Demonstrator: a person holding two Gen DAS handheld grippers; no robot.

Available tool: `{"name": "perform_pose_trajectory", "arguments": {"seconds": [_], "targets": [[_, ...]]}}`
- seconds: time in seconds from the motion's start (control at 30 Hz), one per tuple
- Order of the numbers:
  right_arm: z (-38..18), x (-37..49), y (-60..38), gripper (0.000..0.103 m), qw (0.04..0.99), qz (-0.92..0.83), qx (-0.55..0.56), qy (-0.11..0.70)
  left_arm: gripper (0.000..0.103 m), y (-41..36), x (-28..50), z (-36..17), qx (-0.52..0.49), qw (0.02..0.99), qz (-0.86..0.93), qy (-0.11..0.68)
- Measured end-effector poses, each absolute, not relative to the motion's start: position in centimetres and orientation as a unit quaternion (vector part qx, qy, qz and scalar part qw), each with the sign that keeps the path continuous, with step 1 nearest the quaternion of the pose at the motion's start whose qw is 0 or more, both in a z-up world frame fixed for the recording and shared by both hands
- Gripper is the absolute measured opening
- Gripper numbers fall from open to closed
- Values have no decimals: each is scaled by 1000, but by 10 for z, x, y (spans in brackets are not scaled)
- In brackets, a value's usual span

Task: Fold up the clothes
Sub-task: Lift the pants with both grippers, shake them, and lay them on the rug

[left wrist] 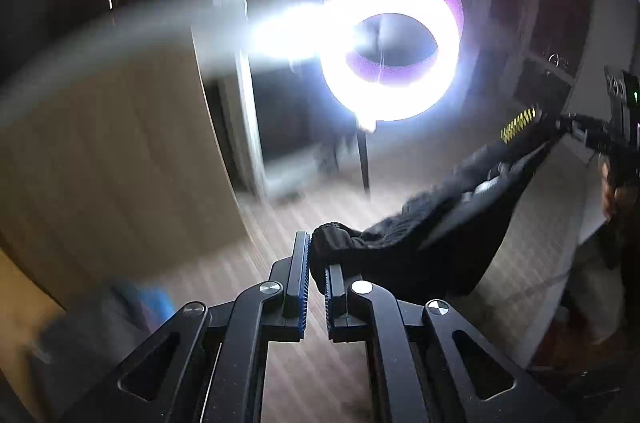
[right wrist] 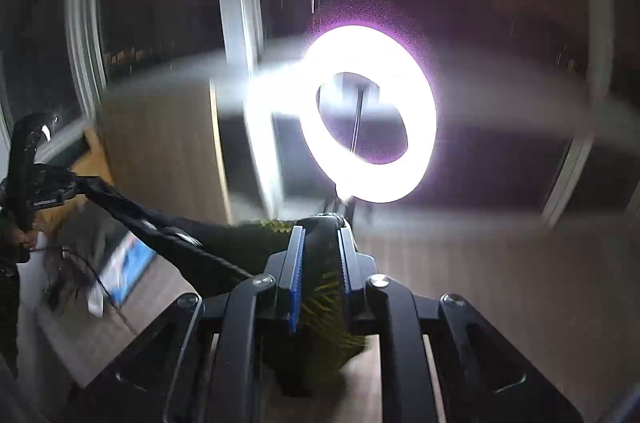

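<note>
A dark garment (left wrist: 420, 235) with a yellow-patterned edge (left wrist: 519, 122) hangs stretched in the air between my two grippers. My left gripper (left wrist: 318, 255) is shut on one end of it. My right gripper (right wrist: 322, 243) is shut on the other end, where the yellow pattern (right wrist: 320, 303) shows between the fingers. In the left wrist view the right gripper (left wrist: 560, 127) is at the far right, holding the cloth up. In the right wrist view the left gripper (right wrist: 80, 183) is at the far left, and the garment (right wrist: 224, 239) runs from it to my fingers.
A bright ring light (left wrist: 390, 49) on a stand shines straight at both cameras; it also shows in the right wrist view (right wrist: 370, 115). A wooden cabinet (left wrist: 112, 151) stands at the left. Striped flooring (left wrist: 248, 247) lies below. A blue item (right wrist: 128, 263) lies low at the left.
</note>
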State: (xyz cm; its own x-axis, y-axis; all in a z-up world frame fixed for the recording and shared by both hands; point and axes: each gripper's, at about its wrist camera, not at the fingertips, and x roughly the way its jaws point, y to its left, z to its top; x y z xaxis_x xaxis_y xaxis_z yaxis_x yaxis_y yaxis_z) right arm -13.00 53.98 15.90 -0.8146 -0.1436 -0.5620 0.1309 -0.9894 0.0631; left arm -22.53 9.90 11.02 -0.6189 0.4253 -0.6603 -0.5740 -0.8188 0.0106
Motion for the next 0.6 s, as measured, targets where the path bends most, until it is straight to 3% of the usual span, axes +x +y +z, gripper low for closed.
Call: {"name": "perform_pose_trajectory", "arguments": {"seconds": [0.07, 0.13, 0.2, 0.3, 0.5, 0.6], "targets": [[190, -122, 542, 14, 64, -964, 257, 0, 11, 94, -204, 143, -303, 279, 902, 131], [220, -113, 545, 6, 57, -974, 219, 11, 11, 90, -180, 147, -295, 279, 902, 148], [200, -98, 546, 5, 49, -972, 228, 6, 11, 88, -158, 145, -292, 278, 900, 165], [113, -84, 538, 5, 54, -955, 290, -26, 11, 88, -127, 80, -348, 285, 874, 184], [-81, -62, 510, 5, 71, -863, 493, -85, 13, 80, -85, -110, -535, 309, 771, 153], [-126, -72, 481, 10, 90, -846, 526, -27, 13, 71, -74, -191, -604, 288, 729, 142]]}}
